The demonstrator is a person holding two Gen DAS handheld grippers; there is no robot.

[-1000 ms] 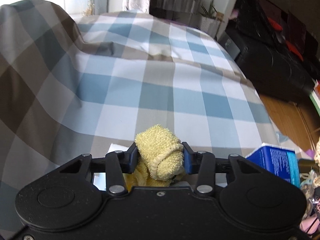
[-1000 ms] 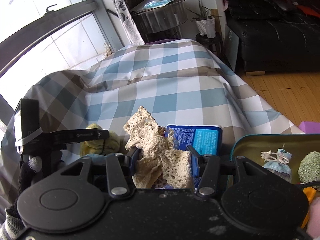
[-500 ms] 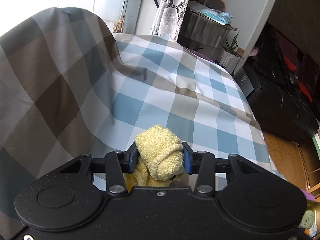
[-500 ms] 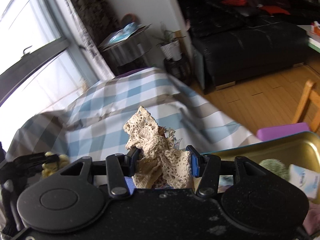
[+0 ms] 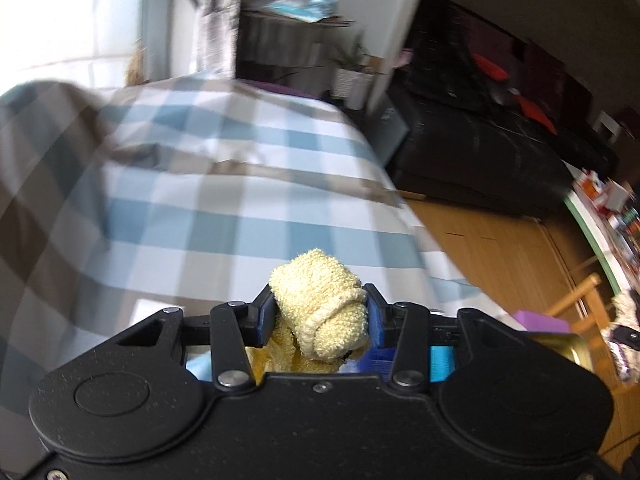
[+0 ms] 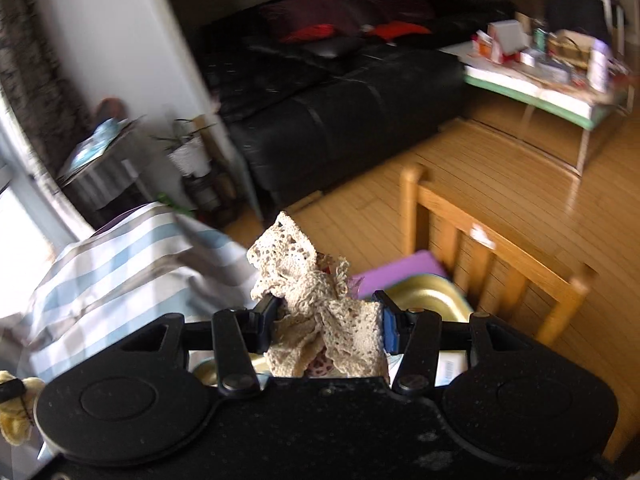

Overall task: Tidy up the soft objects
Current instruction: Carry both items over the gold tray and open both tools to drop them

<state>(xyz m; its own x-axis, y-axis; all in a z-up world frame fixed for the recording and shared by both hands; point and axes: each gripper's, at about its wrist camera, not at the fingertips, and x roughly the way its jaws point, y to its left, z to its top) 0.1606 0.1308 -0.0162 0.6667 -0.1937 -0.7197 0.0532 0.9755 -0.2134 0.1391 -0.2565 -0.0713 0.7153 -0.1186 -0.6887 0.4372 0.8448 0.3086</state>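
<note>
Left wrist view: the left gripper (image 5: 320, 314) has its jaws clamped on a rolled yellow towel (image 5: 320, 308), held above the checked cloth (image 5: 224, 200) covering the counter. Right wrist view: the right gripper (image 6: 326, 322) has its jaws clamped on a crumpled cream lace cloth (image 6: 316, 304), held above a gold tray (image 6: 430, 296) and a purple block (image 6: 400, 272). Only the right view shows the wooden chair (image 6: 480, 252) and the cluttered table (image 6: 548, 76). The black sofa (image 6: 340, 92) appears in both. Both views are motion-blurred; each gripper body hides the area beneath it.
</note>
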